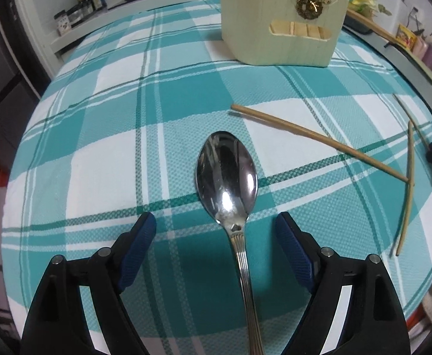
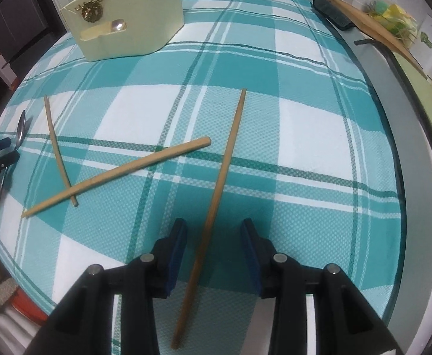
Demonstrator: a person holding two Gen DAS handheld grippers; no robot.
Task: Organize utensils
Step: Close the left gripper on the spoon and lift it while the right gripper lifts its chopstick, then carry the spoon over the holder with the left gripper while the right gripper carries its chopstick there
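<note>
Spoon (image 1: 227,174) handle end cut off by bottom edge.

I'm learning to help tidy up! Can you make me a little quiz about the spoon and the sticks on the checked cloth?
1. True or false: the left gripper is squeezing the spoon.
2. How many chopsticks lie on the cloth? A) two B) three C) five
3. What lies between the right gripper fingers?

Key:
1. False; its fingers stand apart on either side of the handle, not touching.
2. B; two crossed ones and a third.
3. The third chopstick, not pinched.
</note>
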